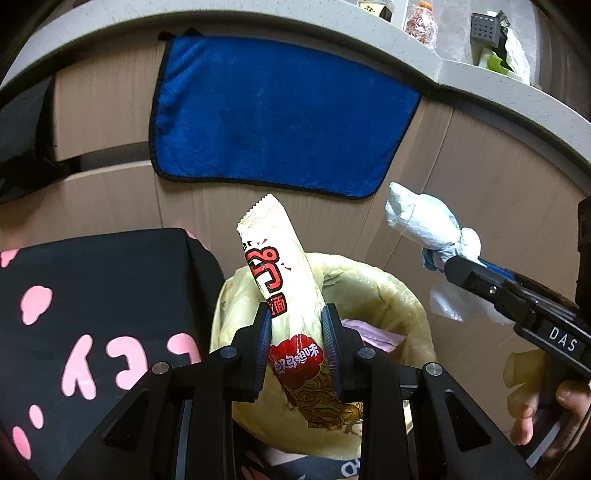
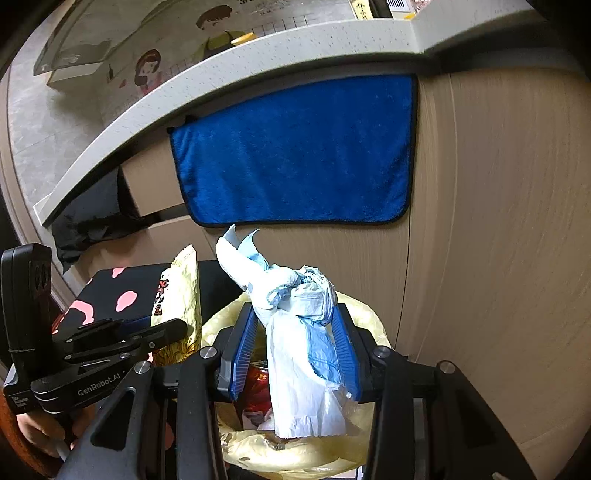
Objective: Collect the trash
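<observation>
Two grippers, both loaded. I'm clenching my left gripper [image 1: 295, 343] on a cream plastic noodle wrapper w/ red print [image 1: 286, 284], pads pressing its lower half, top end sticking up toward 12 o'clock, tilted slightly left. It's hanging right over the round bin lined w/ a pale yellow plastic bag [image 1: 402, 291]; a pink packet [image 1: 369, 334] is lying inside the bin, at 3 o'clock from the wrapper.

I'm gripping a crumpled wad of white and light-blue tissue paper [image 2: 295, 317] in my right gripper [image 2: 291, 350], blue ribbed pads squeezing its middle, loose ends poking up at 11 o'clock and trailing down at 6. It's also hovering above the bin; a red drink can [image 2: 256, 391] is showing inside, just below-left of the wad.

Behind, at 12 o'clock, a blue microfibre cloth w/ black edging [image 1: 280, 118] is hanging on the beige cabinet front [image 2: 498, 221] under the grey speckled countertop [image 1: 258, 18]. At 9 o'clock from the bin, a black box w/ pink blotches [image 1: 92, 302] is sitting just beside it.
</observation>
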Demonstrator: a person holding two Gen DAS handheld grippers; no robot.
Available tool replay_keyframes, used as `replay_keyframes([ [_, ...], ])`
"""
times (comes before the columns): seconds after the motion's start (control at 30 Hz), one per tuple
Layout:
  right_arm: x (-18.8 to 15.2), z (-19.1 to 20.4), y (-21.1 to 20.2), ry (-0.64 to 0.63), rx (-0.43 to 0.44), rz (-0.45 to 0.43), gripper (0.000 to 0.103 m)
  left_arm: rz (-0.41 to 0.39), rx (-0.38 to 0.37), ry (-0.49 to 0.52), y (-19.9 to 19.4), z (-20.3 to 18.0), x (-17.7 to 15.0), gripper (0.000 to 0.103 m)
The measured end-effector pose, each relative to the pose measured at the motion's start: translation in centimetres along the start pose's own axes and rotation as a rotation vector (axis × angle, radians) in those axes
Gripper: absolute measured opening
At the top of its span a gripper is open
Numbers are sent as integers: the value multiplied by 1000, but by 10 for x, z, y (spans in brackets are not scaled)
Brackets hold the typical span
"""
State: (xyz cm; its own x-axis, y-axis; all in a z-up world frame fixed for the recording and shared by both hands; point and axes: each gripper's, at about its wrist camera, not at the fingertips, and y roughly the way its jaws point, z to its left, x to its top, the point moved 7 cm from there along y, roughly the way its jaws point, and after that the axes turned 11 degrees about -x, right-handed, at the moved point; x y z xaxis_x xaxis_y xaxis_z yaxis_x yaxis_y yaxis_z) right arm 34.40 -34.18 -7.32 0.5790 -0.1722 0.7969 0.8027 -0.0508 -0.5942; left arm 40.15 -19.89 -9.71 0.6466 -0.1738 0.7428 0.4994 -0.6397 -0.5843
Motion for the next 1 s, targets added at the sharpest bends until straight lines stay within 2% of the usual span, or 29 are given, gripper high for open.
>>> replay_keyframes([
  [0.13,-3,0,7,-6,-13,17,39,18,-83,-40,13,2,-1,33],
  [0.2,-5,-2,11,-1,-20,27,39,31,-81,-39,18,5,-2,44],
  [0.23,-6,-3,13,3,-22,32,39,29,-86,-44,18,6,-1,56],
  [0.37,-11,-4,21,23,-25,54,39,-10,-114,-75,11,11,3,67],
  [0.5,-14,-1,25,27,-24,65,39,-34,-92,-96,-3,18,6,68],
  [0.7,-15,15,29,-5,-11,48,42,-65,-6,-105,-46,29,-2,68],
  [0.8,-19,21,36,-23,-25,53,53,-58,34,-110,-66,35,-12,68],
  [0.93,-26,20,34,37,-33,85,53,-49,91,-112,-97,38,-33,68],
  [1.0,-28,21,25,51,-31,79,58,-64,123,-113,-116,39,-42,68],
])
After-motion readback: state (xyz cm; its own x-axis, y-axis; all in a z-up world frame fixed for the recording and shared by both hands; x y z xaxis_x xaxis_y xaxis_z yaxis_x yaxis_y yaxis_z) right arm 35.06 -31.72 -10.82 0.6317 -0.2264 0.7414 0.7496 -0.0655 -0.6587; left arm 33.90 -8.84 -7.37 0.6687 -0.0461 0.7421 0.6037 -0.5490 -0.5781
